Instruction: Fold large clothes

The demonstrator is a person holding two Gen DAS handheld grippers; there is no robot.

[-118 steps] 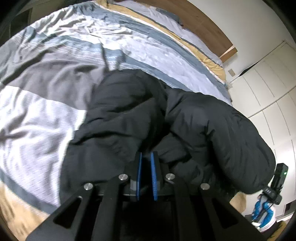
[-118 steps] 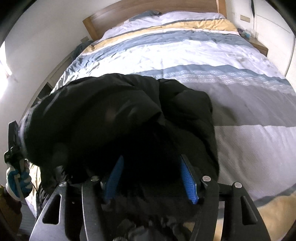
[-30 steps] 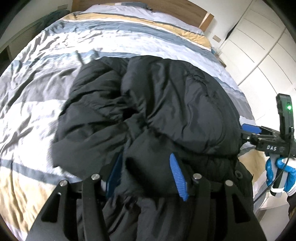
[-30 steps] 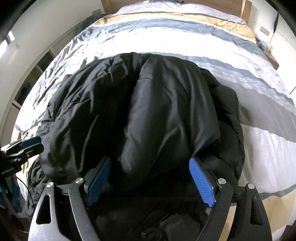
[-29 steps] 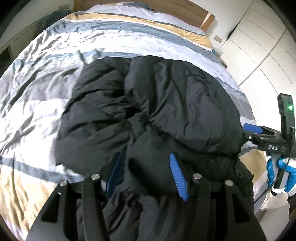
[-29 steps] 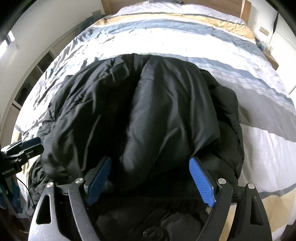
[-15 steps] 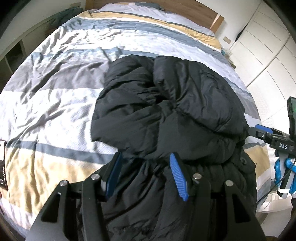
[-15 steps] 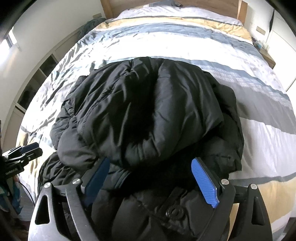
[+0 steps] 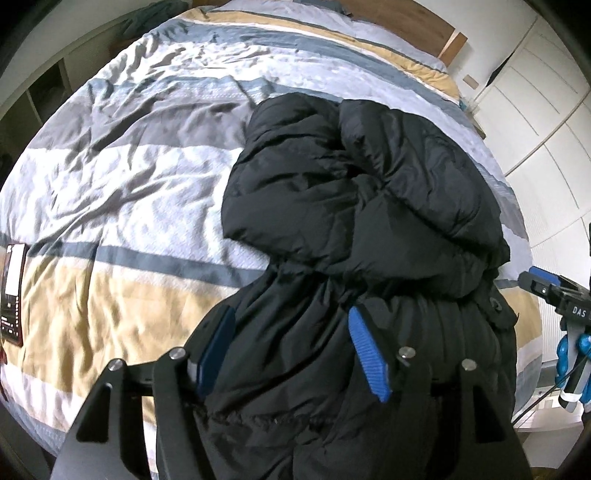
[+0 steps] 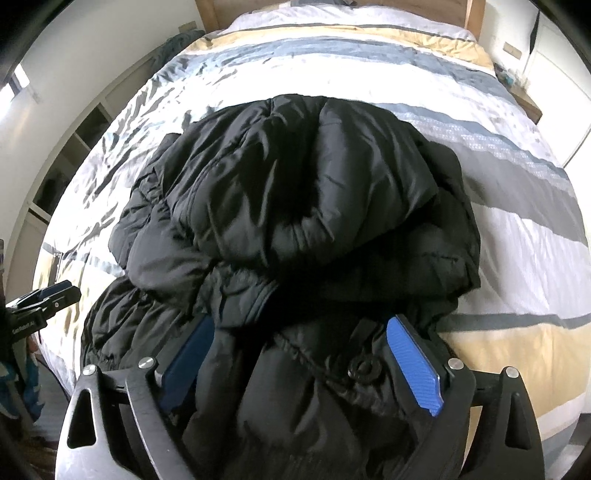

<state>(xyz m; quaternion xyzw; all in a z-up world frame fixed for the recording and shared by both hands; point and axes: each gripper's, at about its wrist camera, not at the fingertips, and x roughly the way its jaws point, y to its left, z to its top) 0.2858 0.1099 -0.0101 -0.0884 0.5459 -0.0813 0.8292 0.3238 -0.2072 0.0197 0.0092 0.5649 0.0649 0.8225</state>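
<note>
A black puffer jacket [image 9: 354, 206] lies bunched on the striped bed, its upper part folded over the middle and its near end hanging over the bed's foot edge. It also fills the right wrist view [image 10: 295, 206]. My left gripper [image 9: 291, 343] is open, its blue pads [image 9: 365, 350] either side of the jacket's near part. My right gripper [image 10: 299, 350] is open wide, its pads [image 10: 413, 365] either side of the jacket's near hem by a black snap [image 10: 364, 366]. Each gripper shows at the edge of the other's view: the right [image 9: 561, 295], the left [image 10: 40, 299].
The bed's striped duvet [image 9: 122, 173] spreads left and far of the jacket, with a wooden headboard [image 10: 332, 7] beyond. White wardrobe doors [image 9: 535, 92] stand on the right, open shelves [image 10: 66, 162] on the left. A dark phone-like object [image 9: 13, 291] lies at the bed's left edge.
Both grippers have pulled back toward the foot of the bed, so more of the jacket and duvet shows. The left gripper, shut earlier, is open. The jacket's top part now lies folded over.
</note>
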